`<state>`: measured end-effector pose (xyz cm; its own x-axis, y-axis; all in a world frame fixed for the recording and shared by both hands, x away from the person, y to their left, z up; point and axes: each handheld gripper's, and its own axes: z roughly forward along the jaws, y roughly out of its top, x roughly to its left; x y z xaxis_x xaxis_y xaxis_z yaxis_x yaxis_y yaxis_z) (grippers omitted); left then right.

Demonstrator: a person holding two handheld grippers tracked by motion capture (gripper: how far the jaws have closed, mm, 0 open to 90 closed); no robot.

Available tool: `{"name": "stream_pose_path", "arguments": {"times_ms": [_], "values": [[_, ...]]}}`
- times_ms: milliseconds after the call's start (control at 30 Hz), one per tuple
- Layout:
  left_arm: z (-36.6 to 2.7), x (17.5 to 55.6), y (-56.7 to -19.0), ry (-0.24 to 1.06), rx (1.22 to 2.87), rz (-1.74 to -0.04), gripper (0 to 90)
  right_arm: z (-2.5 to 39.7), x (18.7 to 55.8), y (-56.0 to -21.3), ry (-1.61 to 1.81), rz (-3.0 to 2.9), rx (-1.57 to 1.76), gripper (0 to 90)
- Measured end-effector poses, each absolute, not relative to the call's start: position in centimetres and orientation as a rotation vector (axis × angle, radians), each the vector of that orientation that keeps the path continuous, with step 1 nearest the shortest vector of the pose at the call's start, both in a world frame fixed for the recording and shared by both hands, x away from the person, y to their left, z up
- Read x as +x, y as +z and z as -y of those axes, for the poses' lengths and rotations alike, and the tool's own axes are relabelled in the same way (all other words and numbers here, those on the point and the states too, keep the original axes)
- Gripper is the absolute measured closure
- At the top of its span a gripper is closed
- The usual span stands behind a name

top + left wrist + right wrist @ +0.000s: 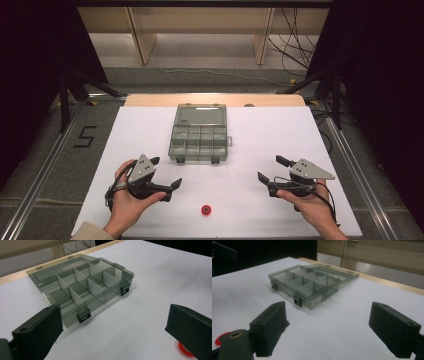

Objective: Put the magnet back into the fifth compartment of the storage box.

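Resting on the desk point(150, 120), the left tool point(165, 173) has its jaws spread, holding nothing. The red ring point(205, 209) lies between both tools, near the front edge. The box point(199, 133) sits open behind, ready for loading. The right tool point(270, 169) is likewise spread, empty.

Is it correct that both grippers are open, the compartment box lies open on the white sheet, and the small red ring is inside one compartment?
Not quite: the red ring lies on the white sheet between the grippers, as the high view shows. The rest holds.

Small red ring point(205, 209), flat on white table near front edge, between both hands
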<state>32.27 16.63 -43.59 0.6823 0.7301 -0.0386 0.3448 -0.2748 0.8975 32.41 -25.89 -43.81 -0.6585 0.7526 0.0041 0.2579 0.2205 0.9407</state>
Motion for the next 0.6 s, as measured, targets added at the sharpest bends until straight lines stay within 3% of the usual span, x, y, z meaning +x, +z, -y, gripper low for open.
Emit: {"name": "stream_pose_path", "arguments": {"times_ms": [433,600], "values": [[-13.6,31.8,-43.4,0.367,2.032,-0.738,4.4,26.3,31.2,-43.5,1.455,-2.042,0.929,15.5],[-10.5,31.7,-44.1,0.261,2.198,-0.654,7.1,26.3,30.9,-43.7,1.491,-2.037,0.914,15.5]]}}
